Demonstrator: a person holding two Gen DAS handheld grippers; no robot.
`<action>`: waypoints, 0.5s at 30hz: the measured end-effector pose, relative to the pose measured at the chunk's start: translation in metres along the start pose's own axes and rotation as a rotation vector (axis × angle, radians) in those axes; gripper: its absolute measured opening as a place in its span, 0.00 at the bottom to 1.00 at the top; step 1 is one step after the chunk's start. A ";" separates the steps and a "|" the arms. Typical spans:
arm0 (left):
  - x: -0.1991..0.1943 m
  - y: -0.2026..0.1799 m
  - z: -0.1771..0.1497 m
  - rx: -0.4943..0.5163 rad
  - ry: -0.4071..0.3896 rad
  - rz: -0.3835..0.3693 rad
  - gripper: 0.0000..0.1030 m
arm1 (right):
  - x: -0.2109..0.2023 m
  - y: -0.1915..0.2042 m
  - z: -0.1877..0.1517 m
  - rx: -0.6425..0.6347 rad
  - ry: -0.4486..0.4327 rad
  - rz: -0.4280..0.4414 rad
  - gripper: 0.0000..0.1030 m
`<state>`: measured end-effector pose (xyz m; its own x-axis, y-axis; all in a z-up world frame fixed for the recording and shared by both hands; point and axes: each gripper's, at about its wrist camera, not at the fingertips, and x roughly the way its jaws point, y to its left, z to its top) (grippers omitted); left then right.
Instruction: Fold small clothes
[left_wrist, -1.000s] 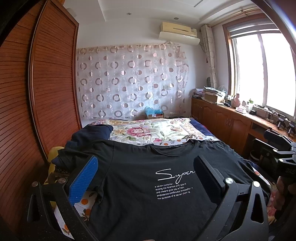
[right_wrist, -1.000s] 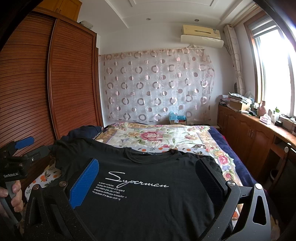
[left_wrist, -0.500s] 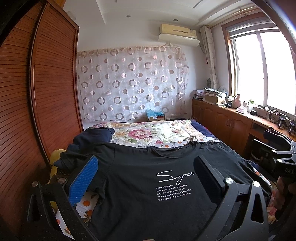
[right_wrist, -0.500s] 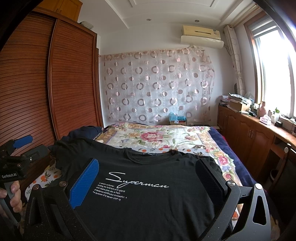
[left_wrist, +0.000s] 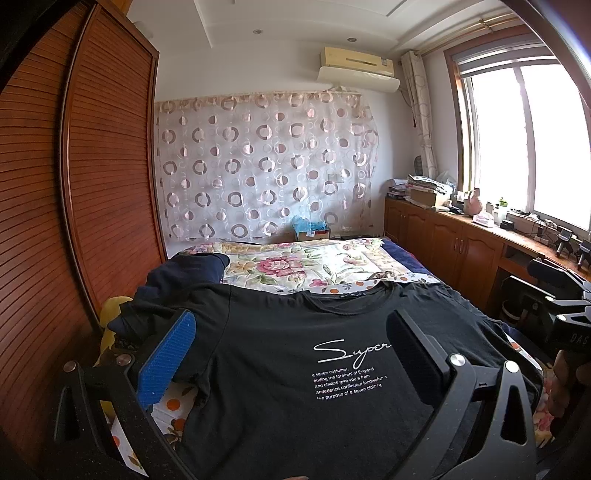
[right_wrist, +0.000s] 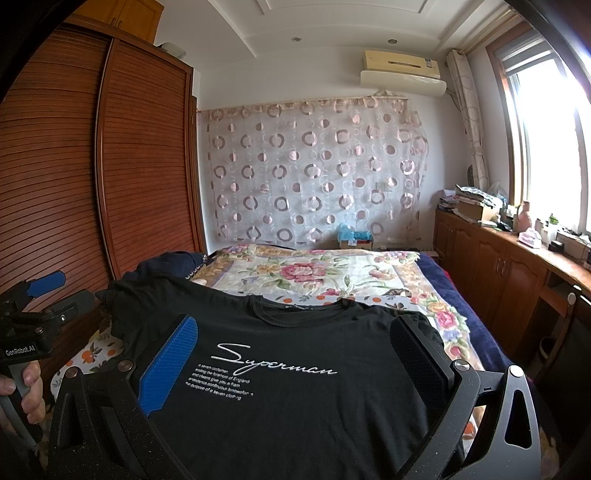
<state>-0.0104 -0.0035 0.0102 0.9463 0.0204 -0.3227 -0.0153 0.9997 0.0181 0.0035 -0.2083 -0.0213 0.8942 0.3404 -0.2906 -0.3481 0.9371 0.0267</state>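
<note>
Now the black T-shirt (right_wrist: 295, 391) lies flat, chest print up. Both grippers, left (left_wrist: 291, 354) and right (right_wrist: 295, 354), hover spread wide, holding nothing. Pinch 1 sleeve edge cleanly, single layer.

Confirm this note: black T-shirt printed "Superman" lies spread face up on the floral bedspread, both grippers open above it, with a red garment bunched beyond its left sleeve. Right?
Not quite. The bunched garment is dark navy, not red, as the left wrist view shows. The rest holds: the black T-shirt lies face up on the floral bedspread, with the left gripper and right gripper open above it.
</note>
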 end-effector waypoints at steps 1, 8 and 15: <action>0.000 0.000 0.000 0.000 0.000 0.000 1.00 | 0.000 0.000 0.000 0.001 0.000 0.001 1.00; 0.000 0.000 0.000 0.000 -0.001 0.000 1.00 | 0.000 0.001 0.000 0.000 -0.001 0.002 1.00; 0.000 0.000 0.001 0.000 -0.001 0.000 1.00 | -0.002 0.000 0.000 -0.001 -0.006 0.008 1.00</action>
<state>-0.0105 -0.0040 0.0110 0.9467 0.0208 -0.3215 -0.0156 0.9997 0.0186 0.0012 -0.2089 -0.0206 0.8931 0.3481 -0.2849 -0.3551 0.9344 0.0282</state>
